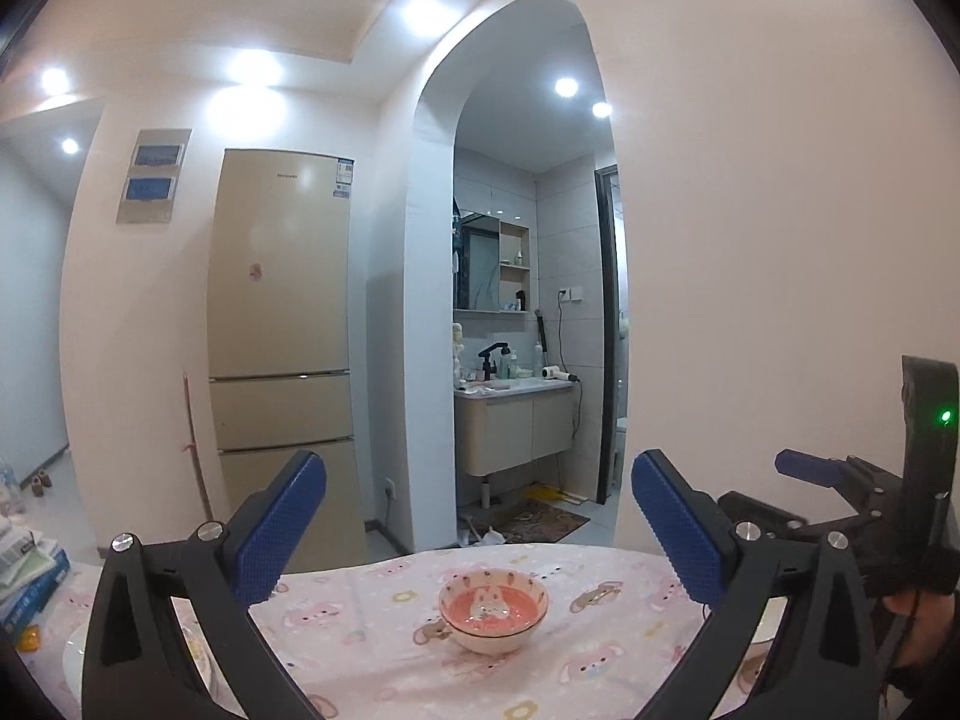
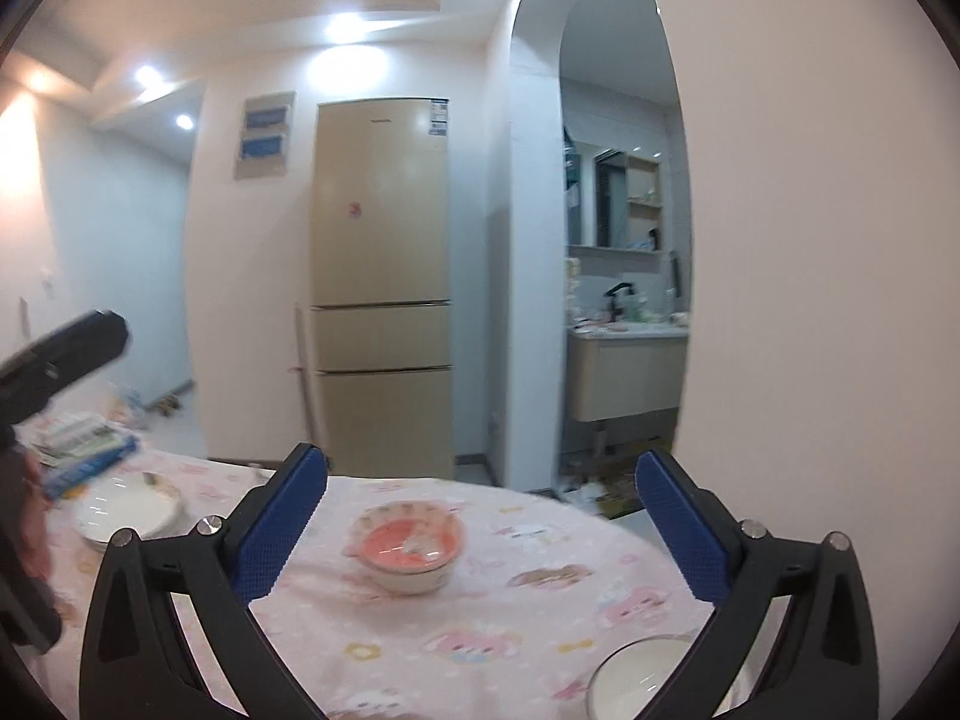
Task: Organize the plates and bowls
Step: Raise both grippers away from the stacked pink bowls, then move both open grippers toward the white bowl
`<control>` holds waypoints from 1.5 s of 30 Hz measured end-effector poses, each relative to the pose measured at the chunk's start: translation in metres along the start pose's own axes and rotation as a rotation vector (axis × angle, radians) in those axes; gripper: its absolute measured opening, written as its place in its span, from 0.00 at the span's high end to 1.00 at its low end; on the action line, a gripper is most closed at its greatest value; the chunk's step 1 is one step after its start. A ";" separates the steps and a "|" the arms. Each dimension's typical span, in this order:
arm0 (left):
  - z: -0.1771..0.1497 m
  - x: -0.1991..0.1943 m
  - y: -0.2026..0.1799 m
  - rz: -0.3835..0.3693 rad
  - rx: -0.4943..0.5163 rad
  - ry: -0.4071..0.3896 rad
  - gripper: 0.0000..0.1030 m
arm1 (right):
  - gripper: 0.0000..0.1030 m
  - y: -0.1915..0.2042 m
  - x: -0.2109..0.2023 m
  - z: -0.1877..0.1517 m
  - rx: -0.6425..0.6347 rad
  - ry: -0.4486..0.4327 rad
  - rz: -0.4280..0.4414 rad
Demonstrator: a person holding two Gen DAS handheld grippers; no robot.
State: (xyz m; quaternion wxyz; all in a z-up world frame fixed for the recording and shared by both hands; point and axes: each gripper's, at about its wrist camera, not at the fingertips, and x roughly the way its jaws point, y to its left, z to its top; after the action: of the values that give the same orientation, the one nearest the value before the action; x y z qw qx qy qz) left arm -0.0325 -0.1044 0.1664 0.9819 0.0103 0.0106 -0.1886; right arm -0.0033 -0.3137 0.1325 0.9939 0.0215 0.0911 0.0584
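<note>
A small bowl (image 1: 493,607) with a pink inside and a rabbit picture stands on the pink cartoon tablecloth (image 1: 384,648). It also shows in the right wrist view (image 2: 408,546). My left gripper (image 1: 480,528) is open and empty, above and short of the bowl. My right gripper (image 2: 480,525) is open and empty, also short of the bowl. White plates (image 2: 129,510) lie at the left of the table. A white dish (image 2: 642,675) lies near the right finger. A white plate rim (image 1: 75,660) peeks out behind the left finger.
A stack of boxes and papers (image 2: 84,444) sits at the table's left edge, also in the left wrist view (image 1: 30,570). Behind the table stand a tall beige fridge (image 1: 279,324) and an arched doorway to a washroom with a sink cabinet (image 1: 516,426).
</note>
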 end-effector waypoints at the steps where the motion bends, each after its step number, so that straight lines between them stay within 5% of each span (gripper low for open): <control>1: 0.000 -0.004 -0.001 0.000 0.002 -0.006 0.00 | 0.00 -0.002 -0.003 -0.002 0.025 0.005 0.027; 8: -0.006 -0.014 -0.002 -0.035 -0.055 0.033 0.00 | 0.00 0.008 -0.020 -0.010 -0.065 -0.026 -0.065; 13: -0.010 -0.018 -0.009 -0.001 -0.019 0.041 0.00 | 0.00 0.004 -0.023 -0.013 -0.021 0.003 0.004; 18: -0.016 -0.012 -0.007 -0.057 -0.071 0.077 0.00 | 0.00 0.003 -0.032 -0.020 -0.035 -0.009 -0.028; 36: -0.042 0.051 -0.050 -0.052 -0.024 0.177 0.00 | 0.02 -0.069 -0.040 -0.033 0.028 0.010 -0.179; 39: -0.047 0.067 -0.058 -0.119 -0.042 0.182 0.03 | 0.08 -0.085 -0.037 -0.034 0.031 0.035 -0.217; 41: -0.052 0.078 -0.065 -0.147 -0.059 0.213 0.15 | 0.13 -0.095 -0.035 -0.037 0.048 0.059 -0.232; 45: -0.067 0.103 -0.085 -0.220 -0.085 0.309 0.17 | 0.18 -0.114 -0.026 -0.047 0.076 0.115 -0.248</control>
State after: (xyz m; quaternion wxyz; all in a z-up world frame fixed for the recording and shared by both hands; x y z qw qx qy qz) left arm 0.0307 -0.2203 0.0954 0.9417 -0.0035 0.1702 -0.2901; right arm -0.0245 -0.4285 0.0847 0.9851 0.0442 0.1518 -0.0672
